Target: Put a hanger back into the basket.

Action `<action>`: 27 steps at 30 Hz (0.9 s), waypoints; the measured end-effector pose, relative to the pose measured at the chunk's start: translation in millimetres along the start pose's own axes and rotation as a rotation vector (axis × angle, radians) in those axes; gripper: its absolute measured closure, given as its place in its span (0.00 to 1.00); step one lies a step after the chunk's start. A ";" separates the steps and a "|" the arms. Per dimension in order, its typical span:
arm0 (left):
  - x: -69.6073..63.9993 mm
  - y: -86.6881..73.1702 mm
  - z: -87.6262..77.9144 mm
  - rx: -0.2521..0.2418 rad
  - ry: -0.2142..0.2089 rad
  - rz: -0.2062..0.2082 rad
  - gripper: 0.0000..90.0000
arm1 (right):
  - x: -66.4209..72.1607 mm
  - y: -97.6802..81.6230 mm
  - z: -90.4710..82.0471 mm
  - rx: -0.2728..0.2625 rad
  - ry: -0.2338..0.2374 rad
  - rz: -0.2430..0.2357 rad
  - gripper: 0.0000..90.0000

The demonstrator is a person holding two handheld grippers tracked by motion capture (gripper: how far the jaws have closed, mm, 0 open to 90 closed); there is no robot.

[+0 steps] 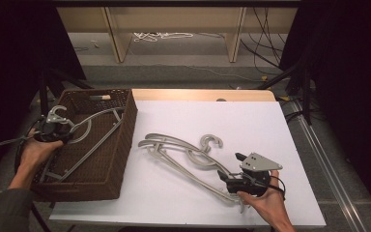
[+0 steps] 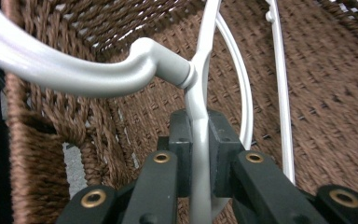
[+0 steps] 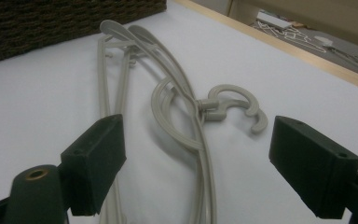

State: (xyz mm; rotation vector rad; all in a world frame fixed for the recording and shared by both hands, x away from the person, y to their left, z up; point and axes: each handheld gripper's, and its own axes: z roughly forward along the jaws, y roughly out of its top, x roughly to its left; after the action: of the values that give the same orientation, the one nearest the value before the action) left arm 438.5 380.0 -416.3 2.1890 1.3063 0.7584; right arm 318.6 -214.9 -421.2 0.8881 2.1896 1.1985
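A grey plastic hanger (image 1: pixel 94 128) lies tilted inside the brown wicker basket (image 1: pixel 121 145) at the left, its hook (image 1: pixel 58 114) above the basket's left rim. My left gripper (image 1: pixel 67 131) is shut on that hanger (image 2: pixel 200 88) just below the hook's neck, both pads pressed against the thin frame (image 2: pixel 199 128). Two more grey hangers (image 1: pixel 181 150) lie stacked on the white tabletop (image 1: pixel 251 121), hook (image 1: pixel 211 141) pointing to the far side. My right gripper (image 1: pixel 229 172) stands open near their right end. The stacked hangers (image 3: pixel 186 107) lie ahead of its spread jaws (image 3: pixel 198 140), which hold nothing.
The basket's woven wall (image 3: pixel 51 23) rises beyond the stacked hangers. A wooden table edge (image 1: pixel 203 94) runs along the back, with cables (image 1: pixel 162 36) on the floor beyond. A dark stand (image 1: pixel 302 82) is at the table's far right.
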 end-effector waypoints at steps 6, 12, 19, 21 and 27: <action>2.7 -3.9 5.5 0.011 -0.007 -0.019 0.91 | 0.0 -0.6 1.2 -0.007 -0.005 0.003 0.22; 4.0 -5.5 8.9 0.035 0.005 -0.032 0.89 | 0.5 -0.6 1.0 -0.004 -0.002 0.001 0.22; 12.9 -6.2 2.5 0.038 0.016 -0.025 0.70 | -1.3 -0.6 0.8 0.003 0.002 0.004 0.22; 8.7 -6.4 -4.1 0.034 0.049 -0.099 0.66 | -1.3 -0.7 0.7 0.003 0.003 0.003 0.22; 5.6 1.6 -28.7 -0.053 0.058 -0.204 0.49 | -1.0 -0.9 1.5 0.001 -0.002 0.001 0.22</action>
State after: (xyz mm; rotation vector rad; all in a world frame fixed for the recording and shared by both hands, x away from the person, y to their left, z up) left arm 422.5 387.7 -393.1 1.9691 1.4939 0.7717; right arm 320.0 -215.2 -422.7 0.8906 2.1890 1.1968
